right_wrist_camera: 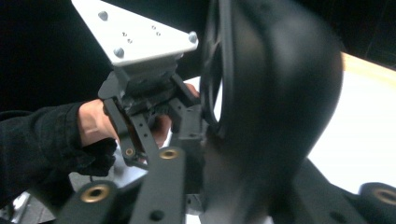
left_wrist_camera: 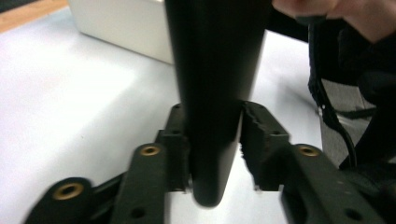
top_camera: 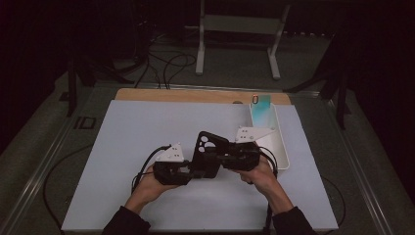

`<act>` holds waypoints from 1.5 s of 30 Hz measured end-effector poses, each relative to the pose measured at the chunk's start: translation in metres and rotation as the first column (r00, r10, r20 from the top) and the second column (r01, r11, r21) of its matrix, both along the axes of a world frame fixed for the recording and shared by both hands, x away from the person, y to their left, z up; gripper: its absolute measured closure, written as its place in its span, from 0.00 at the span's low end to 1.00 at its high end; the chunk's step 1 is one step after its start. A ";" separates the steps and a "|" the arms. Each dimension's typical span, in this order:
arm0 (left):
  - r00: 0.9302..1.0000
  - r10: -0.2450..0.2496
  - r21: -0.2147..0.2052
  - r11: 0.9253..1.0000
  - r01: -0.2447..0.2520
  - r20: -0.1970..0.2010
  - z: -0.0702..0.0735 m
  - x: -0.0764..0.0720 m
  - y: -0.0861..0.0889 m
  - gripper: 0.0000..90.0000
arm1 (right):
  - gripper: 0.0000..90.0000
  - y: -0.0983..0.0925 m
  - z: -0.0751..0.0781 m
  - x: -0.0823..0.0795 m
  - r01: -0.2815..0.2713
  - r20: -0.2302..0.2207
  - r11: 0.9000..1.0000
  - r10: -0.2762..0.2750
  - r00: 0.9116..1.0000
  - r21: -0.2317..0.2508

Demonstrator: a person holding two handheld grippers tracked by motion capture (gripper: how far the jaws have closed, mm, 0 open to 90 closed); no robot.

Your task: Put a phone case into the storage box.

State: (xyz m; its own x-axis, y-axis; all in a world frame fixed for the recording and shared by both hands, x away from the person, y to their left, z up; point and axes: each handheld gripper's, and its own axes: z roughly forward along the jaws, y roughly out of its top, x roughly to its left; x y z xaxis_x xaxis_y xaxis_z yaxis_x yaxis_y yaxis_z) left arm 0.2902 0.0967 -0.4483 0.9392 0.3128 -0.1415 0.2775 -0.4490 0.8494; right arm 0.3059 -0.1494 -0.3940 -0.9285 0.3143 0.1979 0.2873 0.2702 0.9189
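I work in a dim room; the far side falls away into black. Before me lies a white sheet spread over a wooden tabletop, whose bare tan edge shows along the far side. Past it, on a grey floor, stands a white metal frame on two legs, with dark cables looping beside it. Dark stand legs rise at left and right. Metal rails flank the table.
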 end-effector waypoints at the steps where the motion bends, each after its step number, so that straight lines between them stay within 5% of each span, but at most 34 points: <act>1: 1.000 0.001 0.001 1.000 -0.001 0.003 0.000 -0.001 0.000 0.82 | 0.72 0.000 0.000 0.000 0.006 -0.003 1.000 -0.006 1.000 0.000; 10: 0.998 0.052 0.007 0.999 -0.052 0.030 0.000 -0.002 -0.001 0.89 | 0.43 0.004 -0.001 0.002 0.055 -0.008 0.998 -0.055 0.998 -0.003; 18: 0.994 0.085 0.016 0.996 -0.087 0.061 0.002 -0.003 0.001 0.90 | 0.23 0.011 -0.003 0.000 0.133 0.000 0.989 -0.133 0.991 -0.066; 25: 0.987 0.147 0.004 0.989 -0.147 0.061 0.004 -0.001 0.007 0.90 | 0.22 0.006 -0.004 0.000 0.173 -0.021 0.983 -0.175 0.984 -0.064; 34: 0.977 0.204 0.007 0.979 -0.205 0.067 0.002 -0.002 0.009 0.90 | 0.10 0.003 -0.004 -0.002 0.279 -0.007 0.956 -0.280 0.960 -0.089; 45: 0.948 0.313 -0.010 0.950 -0.313 0.061 0.002 -0.002 0.015 0.90 | 0.09 0.007 -0.003 -0.002 0.313 -0.019 0.947 -0.315 0.949 -0.077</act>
